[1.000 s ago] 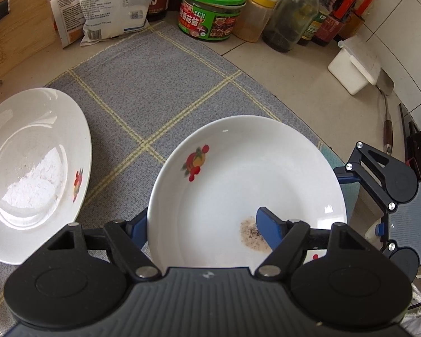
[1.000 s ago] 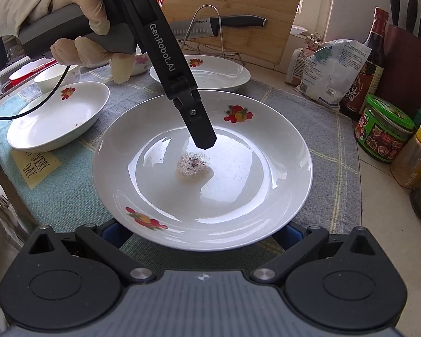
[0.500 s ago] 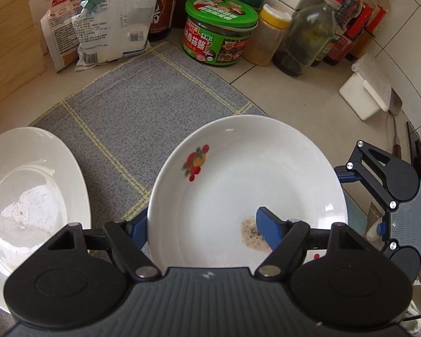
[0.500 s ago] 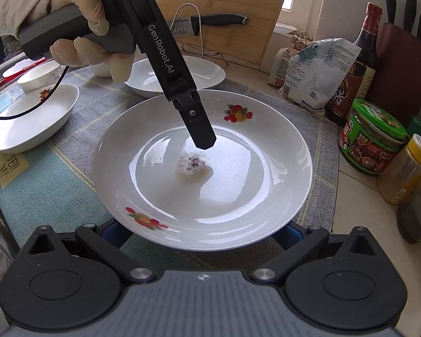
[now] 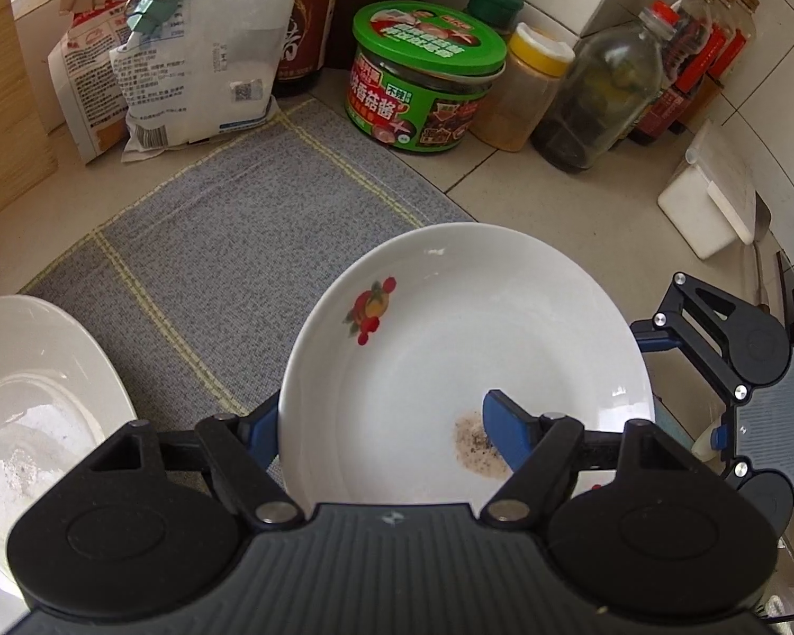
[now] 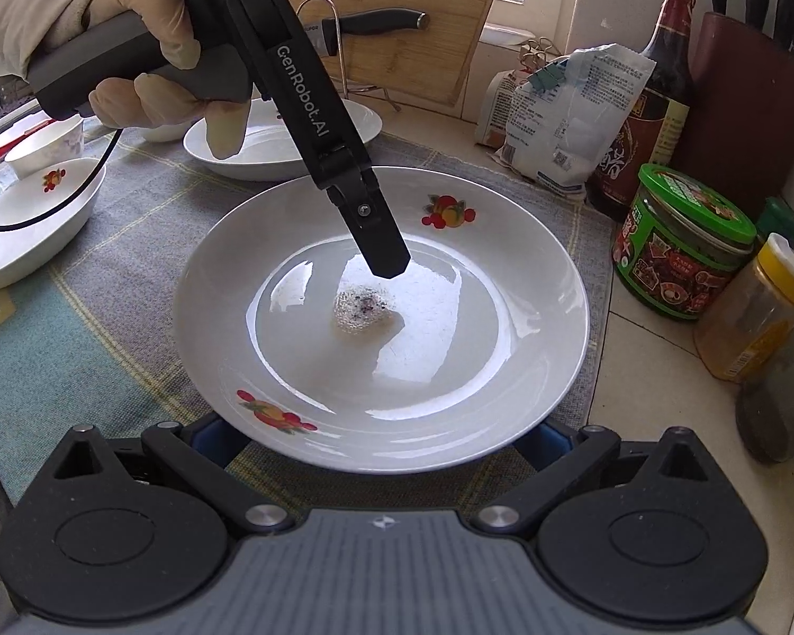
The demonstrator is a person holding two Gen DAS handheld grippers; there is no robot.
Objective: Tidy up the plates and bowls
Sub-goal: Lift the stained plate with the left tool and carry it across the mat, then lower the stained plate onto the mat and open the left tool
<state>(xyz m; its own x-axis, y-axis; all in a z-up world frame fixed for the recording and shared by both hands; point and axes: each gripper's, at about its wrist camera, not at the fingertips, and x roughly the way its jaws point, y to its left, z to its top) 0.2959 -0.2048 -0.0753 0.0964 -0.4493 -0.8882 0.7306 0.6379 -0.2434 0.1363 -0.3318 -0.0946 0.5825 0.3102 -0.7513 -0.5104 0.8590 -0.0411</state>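
My left claw (image 5: 384,426) and right claw (image 6: 381,431) both pinch the white plate (image 6: 503,243) at the frame's centre.

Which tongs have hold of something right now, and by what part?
The left tongs clamp the white round ceramic plate with fruit prints by its rim, one finger inside, the other beneath. The right tongs straddle its opposite rim; whether they grip cannot be told.

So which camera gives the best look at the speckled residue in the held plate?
The right wrist view. The residue lies in plain sight mid-plate, just beyond the left gripper's finger. In the left wrist view the residue sits low in the frame, partly hidden by the blue pad.
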